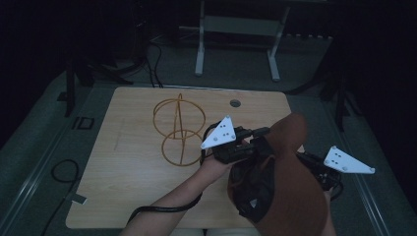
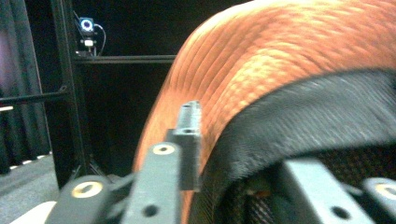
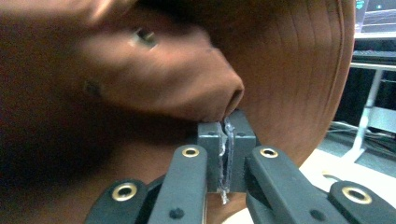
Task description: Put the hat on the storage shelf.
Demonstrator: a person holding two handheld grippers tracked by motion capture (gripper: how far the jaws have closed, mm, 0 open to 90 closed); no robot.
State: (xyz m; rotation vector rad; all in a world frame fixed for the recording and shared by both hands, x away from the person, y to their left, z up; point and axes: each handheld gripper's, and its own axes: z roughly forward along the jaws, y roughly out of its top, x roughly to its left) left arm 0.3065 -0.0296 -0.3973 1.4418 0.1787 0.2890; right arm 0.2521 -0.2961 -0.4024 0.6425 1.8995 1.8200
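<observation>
Holding a brown hat [image 1: 290, 191] aloft, my left gripper [image 1: 246, 147] and right gripper [image 3: 226, 140] each pinch its edge, spreading it above the table [image 1: 123, 182].

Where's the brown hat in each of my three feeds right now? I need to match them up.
High view: the brown hat sits lower right of centre, between the two grippers, over the table.
Left gripper view: upper right, arching over the black inner band.
Right gripper view: across the frame, a fold pinched in the right gripper.
Shared landmark: the hat's ribbed brown weave.
</observation>
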